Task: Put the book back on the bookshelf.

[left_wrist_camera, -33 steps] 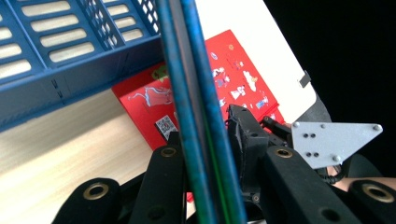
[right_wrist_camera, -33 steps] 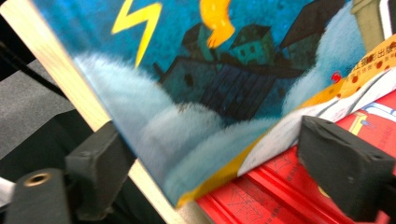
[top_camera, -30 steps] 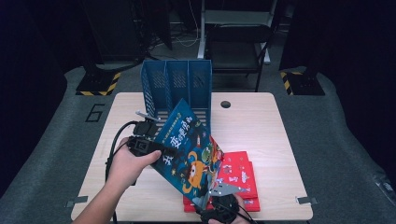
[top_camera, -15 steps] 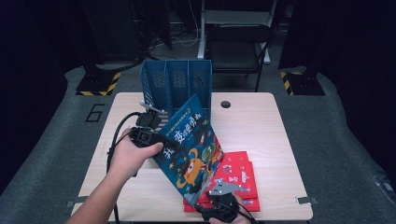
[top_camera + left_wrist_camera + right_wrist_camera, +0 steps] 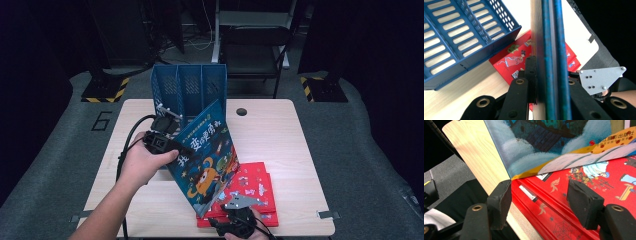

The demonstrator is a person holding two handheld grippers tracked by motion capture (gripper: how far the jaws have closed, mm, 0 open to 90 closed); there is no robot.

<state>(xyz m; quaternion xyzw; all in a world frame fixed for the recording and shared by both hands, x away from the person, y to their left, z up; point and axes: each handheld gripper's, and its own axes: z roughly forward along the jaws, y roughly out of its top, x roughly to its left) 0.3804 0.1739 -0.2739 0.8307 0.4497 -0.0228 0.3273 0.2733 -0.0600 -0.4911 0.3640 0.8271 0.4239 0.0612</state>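
Note:
My left gripper [image 5: 172, 148] is shut on the left edge of a blue picture book [image 5: 207, 155], which it holds tilted above the table. In the left gripper view the book's edge [image 5: 549, 45] runs straight up between the clamped jaws of the left gripper [image 5: 546, 71]. A blue three-slot file organizer [image 5: 189, 92] stands just behind the book. A stack of red books [image 5: 257, 185] lies flat at the front right, under the blue book's lower corner. My right gripper [image 5: 540, 195] is open, low over the near corner of the red book [image 5: 584, 182].
The wooden table [image 5: 272, 135] has bare room to the right of the organizer and a round cable hole [image 5: 242, 111] at the back. The table's front edge [image 5: 481, 162] drops off beside the right gripper. Dark floor and a chair lie beyond.
My left gripper has carried the blue book a little up and back toward the organizer. The right gripper has stayed at the front edge of the red books.

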